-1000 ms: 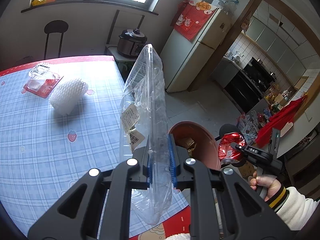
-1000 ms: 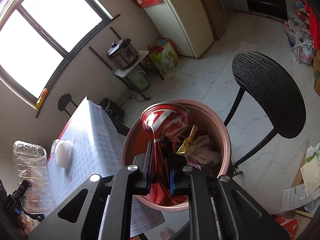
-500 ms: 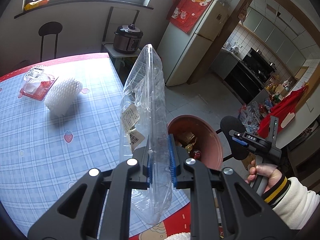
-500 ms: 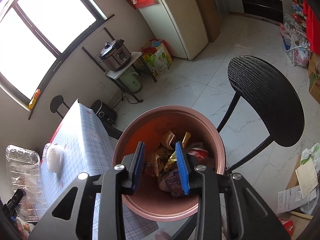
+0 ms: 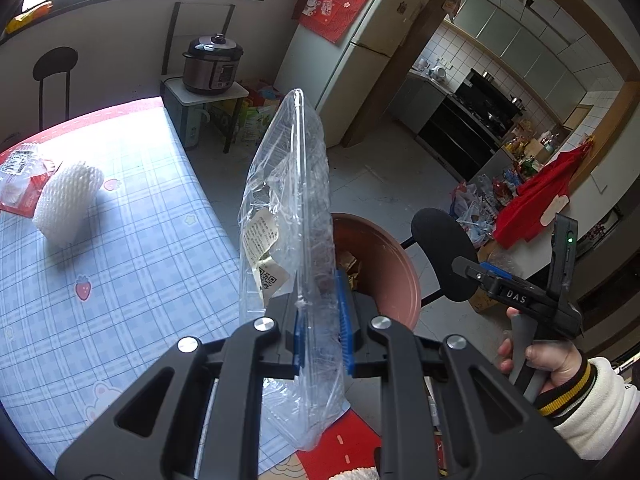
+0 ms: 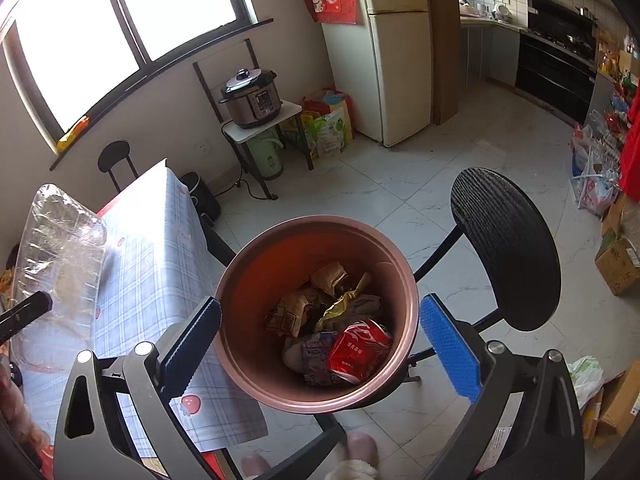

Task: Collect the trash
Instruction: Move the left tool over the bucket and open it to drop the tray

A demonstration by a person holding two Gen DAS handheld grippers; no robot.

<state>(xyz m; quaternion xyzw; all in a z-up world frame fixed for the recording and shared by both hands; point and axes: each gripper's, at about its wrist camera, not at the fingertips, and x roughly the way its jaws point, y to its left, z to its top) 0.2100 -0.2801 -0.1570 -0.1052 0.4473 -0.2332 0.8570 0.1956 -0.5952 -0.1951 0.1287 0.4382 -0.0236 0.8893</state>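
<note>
My left gripper (image 5: 320, 316) is shut on a clear plastic food tray (image 5: 292, 208) wrapped in film, held upright on edge above the table's right edge; the tray also shows in the right wrist view (image 6: 56, 248). My right gripper (image 6: 320, 344) is wide open and empty, above the brown trash bin (image 6: 256, 376). A crumpled red wrapper (image 6: 358, 346) lies in the bin among other wrappers. The bin (image 5: 396, 268) stands on the floor beside the table, partly hidden behind the tray.
A white foam net (image 5: 66, 202) and a clear pack on red card (image 5: 18, 178) lie on the checked tablecloth (image 5: 120, 280). A black round stool (image 6: 504, 248) stands right of the bin. A fridge (image 6: 396, 52) and a cooker on a stand (image 6: 254, 98) are behind.
My right gripper opened and let go of the red wrapper, which dropped into the bin. Both grippers shifted; my left still holds the clear tray.
</note>
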